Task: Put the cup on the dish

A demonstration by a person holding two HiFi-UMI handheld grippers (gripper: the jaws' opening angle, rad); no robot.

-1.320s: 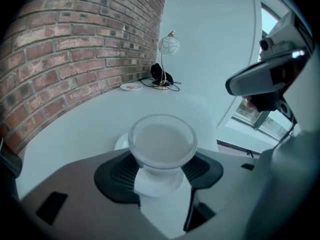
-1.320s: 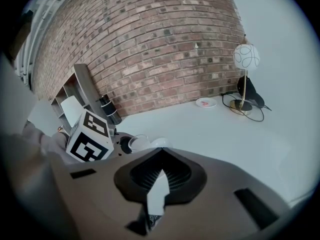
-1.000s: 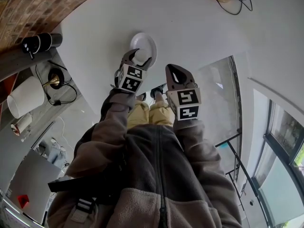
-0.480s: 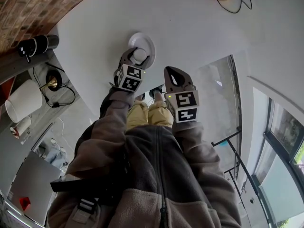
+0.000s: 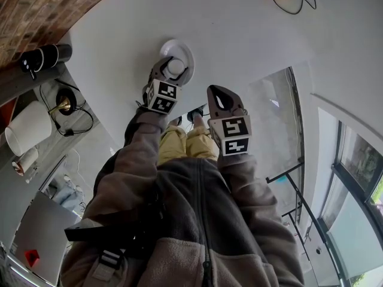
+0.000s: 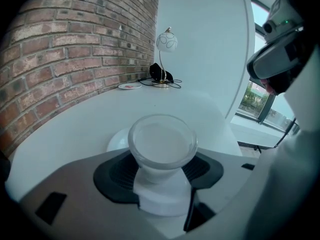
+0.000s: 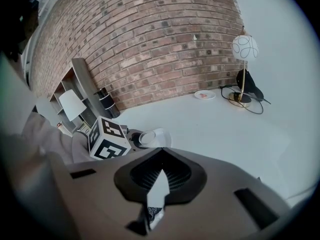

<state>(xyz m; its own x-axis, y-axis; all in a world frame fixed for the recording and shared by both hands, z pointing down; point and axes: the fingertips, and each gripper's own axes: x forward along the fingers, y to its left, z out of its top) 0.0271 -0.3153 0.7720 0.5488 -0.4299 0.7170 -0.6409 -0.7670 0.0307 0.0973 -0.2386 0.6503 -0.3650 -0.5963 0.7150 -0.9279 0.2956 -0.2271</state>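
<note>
White table [image 5: 239, 28], cup [image 6: 162, 143] in left tool [image 5: 173, 69]

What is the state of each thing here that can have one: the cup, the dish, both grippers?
cup: upright, looks empty, held over the dish
dish: flat on the table, partly hidden by the cup
left gripper: shut on the cup
right gripper: shut, nothing between its fingers

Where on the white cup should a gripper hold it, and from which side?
The narrow lower body of the cup, below the flared rim, approached from the side. It is upright and widens upward, so the rim cannot slip through; the left gripper holds it this way.
</note>
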